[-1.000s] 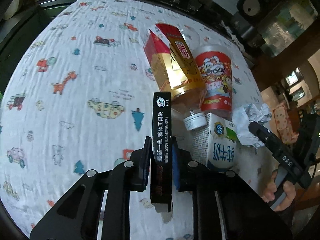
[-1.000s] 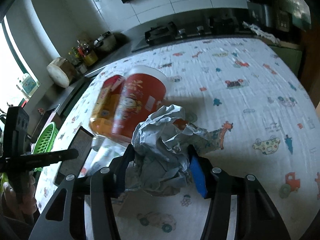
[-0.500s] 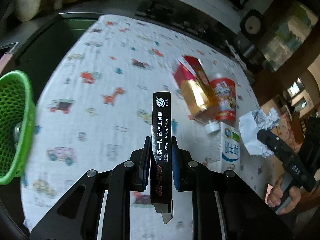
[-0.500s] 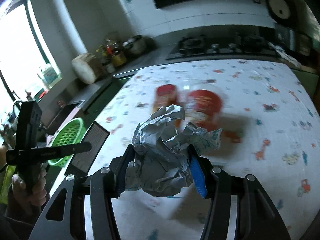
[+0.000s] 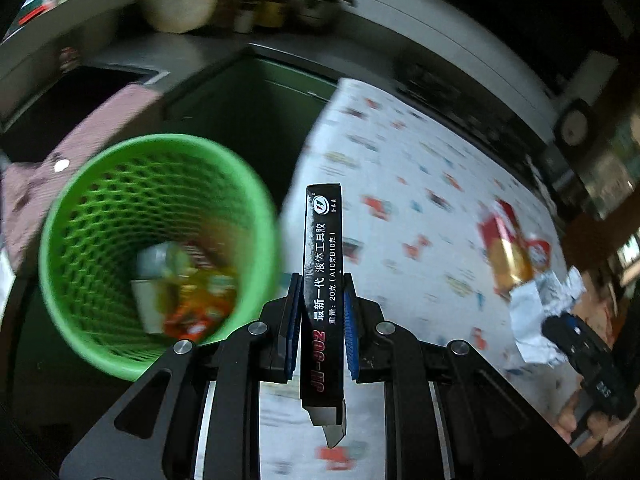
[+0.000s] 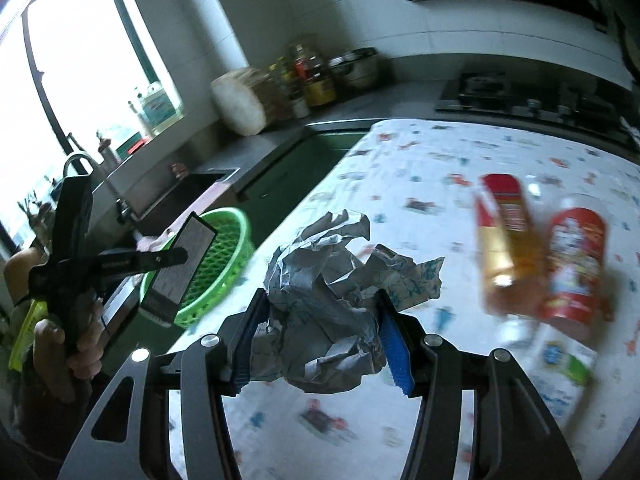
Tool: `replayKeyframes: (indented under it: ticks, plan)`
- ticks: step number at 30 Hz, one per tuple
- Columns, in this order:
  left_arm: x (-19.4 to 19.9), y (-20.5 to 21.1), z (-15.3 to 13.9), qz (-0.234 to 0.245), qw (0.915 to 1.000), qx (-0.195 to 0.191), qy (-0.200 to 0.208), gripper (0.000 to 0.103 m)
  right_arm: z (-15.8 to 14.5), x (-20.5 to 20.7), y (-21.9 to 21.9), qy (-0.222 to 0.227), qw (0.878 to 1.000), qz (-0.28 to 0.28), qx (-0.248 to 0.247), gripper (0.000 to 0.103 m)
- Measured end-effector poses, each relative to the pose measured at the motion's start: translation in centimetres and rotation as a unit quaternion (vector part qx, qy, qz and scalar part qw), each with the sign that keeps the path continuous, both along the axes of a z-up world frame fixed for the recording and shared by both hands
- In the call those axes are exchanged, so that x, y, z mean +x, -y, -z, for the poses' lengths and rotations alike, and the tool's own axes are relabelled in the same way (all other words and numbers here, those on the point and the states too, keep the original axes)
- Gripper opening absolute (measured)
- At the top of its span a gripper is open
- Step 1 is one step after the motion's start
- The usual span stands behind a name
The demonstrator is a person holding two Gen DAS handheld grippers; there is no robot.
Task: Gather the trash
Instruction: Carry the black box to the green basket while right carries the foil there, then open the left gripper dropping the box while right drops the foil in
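Both of my grippers have swung left off the patterned tablecloth, bringing the green basket into full view. My left gripper pinches the slim black box just right of the basket. My right gripper clamps the crumpled paper above the table's left edge.

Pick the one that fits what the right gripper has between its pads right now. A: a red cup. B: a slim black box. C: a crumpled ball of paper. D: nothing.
C: in the right wrist view the right gripper is shut on the crumpled paper, while the slim black box sits in the left gripper.
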State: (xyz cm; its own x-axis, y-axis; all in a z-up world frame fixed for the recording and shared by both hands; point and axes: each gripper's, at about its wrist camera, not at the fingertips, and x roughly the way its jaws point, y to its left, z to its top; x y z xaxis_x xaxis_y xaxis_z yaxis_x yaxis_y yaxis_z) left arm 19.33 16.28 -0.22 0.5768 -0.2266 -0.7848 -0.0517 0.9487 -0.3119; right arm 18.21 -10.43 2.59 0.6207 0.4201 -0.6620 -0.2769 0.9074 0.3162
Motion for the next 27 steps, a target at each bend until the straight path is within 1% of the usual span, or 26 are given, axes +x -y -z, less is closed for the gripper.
replayKeyframes:
  ticks: [5,9,13,20,23,25,26,27]
  plan:
    - [0.3,-5.2,0.8,-0.048,0.9988,0.01,-0.002,0.018,0.4,1.4,-4.3,-0.007,1.0,-0.025,-0.003,0.052]
    - [1.0,-8.7,2.2,-0.078,0.9969,0.006,-0.012,0.018,0.7,2.3,-6.7,-0.012,0.999,-0.04,-0.002,0.052]
    - [1.5,-10.7,3.7,-0.097,0.995,0.011,-0.023,0.019,1.2,3.0,-9.2,-0.019,0.998,-0.056,-0.002,0.052]
    - [1.7,-12.8,5.5,-0.113,0.9929,-0.001,-0.037,0.022,2.3,4.5,-13.2,-0.032,0.996,-0.08,-0.002,0.052]
    - [1.8,-13.3,6.0,-0.116,0.9924,-0.008,-0.039,0.028,2.8,5.1,-14.5,-0.037,0.995,-0.088,0.002,0.052]
    - [1.8,-13.7,6.1,-0.12,0.9919,-0.01,-0.039,0.037,3.1,5.4,-15.4,-0.041,0.995,-0.093,0.004,0.052]
    - [1.8,-13.9,6.1,-0.122,0.9918,-0.011,-0.038,0.043,3.2,5.6,-15.9,-0.042,0.994,-0.096,0.005,0.052]
    - [1.7,-14.1,6.1,-0.124,0.9915,-0.012,-0.037,0.044,3.3,5.7,-16.3,-0.043,0.994,-0.098,0.005,0.052]
